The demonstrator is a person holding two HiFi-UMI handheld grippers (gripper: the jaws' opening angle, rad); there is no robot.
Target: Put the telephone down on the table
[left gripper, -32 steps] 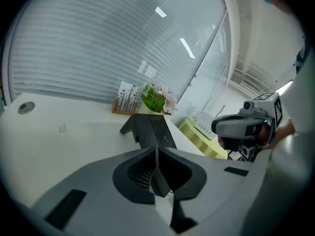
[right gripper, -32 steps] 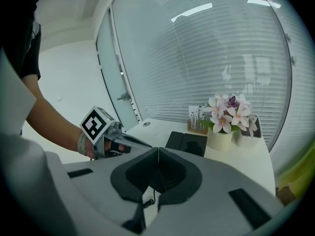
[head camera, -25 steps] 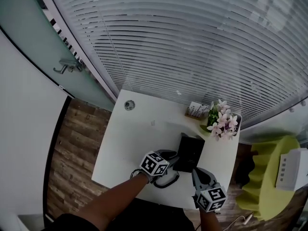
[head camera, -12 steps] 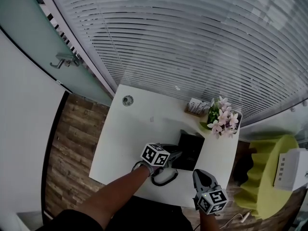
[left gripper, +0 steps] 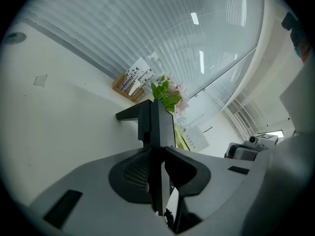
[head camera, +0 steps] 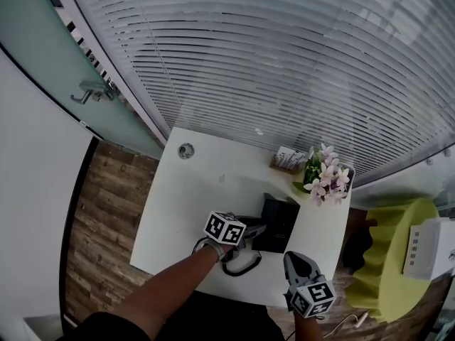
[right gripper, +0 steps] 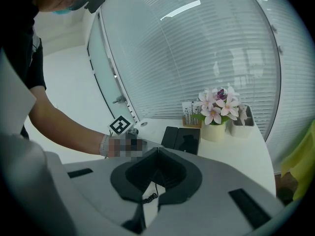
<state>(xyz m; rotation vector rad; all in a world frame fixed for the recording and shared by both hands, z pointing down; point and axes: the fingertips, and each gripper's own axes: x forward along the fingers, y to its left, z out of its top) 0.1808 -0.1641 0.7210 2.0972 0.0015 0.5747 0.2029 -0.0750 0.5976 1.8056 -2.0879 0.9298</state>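
Note:
The black telephone base (head camera: 279, 220) lies on the white table (head camera: 185, 219), right of centre. My left gripper (head camera: 250, 231) hovers just left of the base, and its jaws are closing on the black handset (left gripper: 158, 124). The handset shows edge-on between them in the left gripper view, with the pads against it. The coiled cord (head camera: 242, 263) loops on the table under that gripper. My right gripper (head camera: 295, 263) hangs near the table's front edge, shut and empty, pointing at the base (right gripper: 182, 139).
A pot of pink flowers (head camera: 325, 180) and a wooden card holder (head camera: 286, 159) stand at the back right of the table. A round cable hole (head camera: 186, 150) marks the back left corner. Window blinds run behind the table, and a yellow-green chair (head camera: 398, 261) stands to the right.
The left gripper has edged slightly away from the table's front edge with the handset. The right gripper has hardly moved.

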